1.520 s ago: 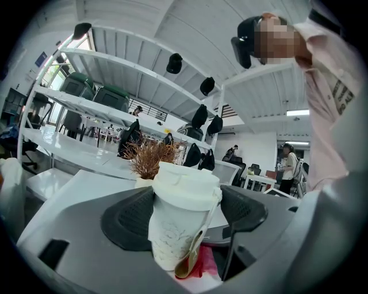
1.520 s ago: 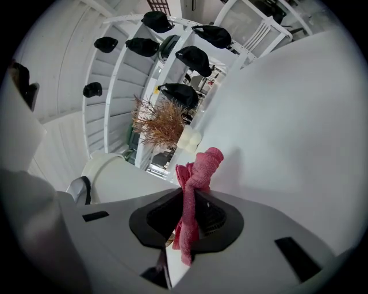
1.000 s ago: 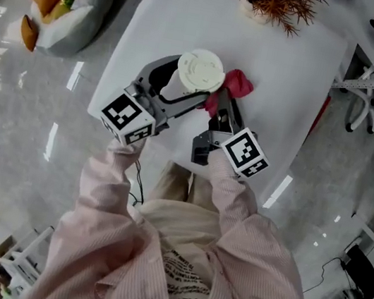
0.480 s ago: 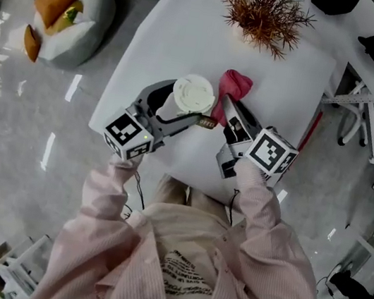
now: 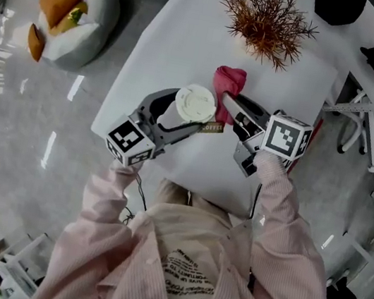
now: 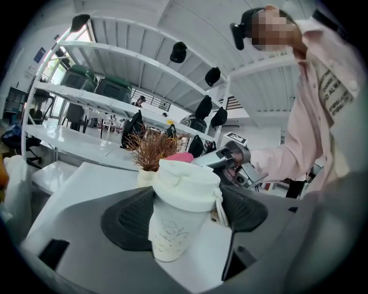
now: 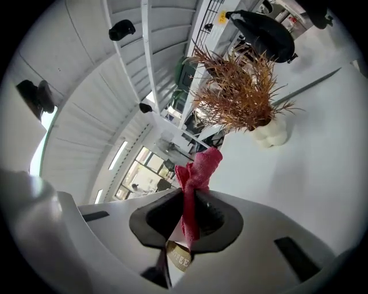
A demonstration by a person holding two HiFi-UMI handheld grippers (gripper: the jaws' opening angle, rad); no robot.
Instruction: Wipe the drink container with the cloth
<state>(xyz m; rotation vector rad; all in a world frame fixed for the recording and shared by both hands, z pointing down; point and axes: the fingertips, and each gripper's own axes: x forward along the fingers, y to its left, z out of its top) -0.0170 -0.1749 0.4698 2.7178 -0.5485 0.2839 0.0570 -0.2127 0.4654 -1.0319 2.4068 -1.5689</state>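
Drink container (image 5: 195,104) is a pale, tapered cup with a faint line drawing on its side, capped by a broad cream lid (image 6: 187,181) with a stepped rim and a thin cord looped at its edge. It sits between the dark, ribbed pads of the left claw (image 5: 179,112), which are closed on its sides just below the lid, over the near part of the white surface (image 5: 186,30). From the left gripper view the cup leans slightly; whether its base touches the surface cannot be told. A small brown tag (image 5: 211,126) hangs beside it. The right claw (image 5: 226,100) is pinched almost together on a red cloth (image 5: 228,81), soft and nubbly, bunched into a crumpled knot beyond the tips, just beside the lid. At the far edge of the surface stands a dry, spiky rust-coloured plant (image 5: 268,16) in a lumpy white pot (image 7: 270,133).
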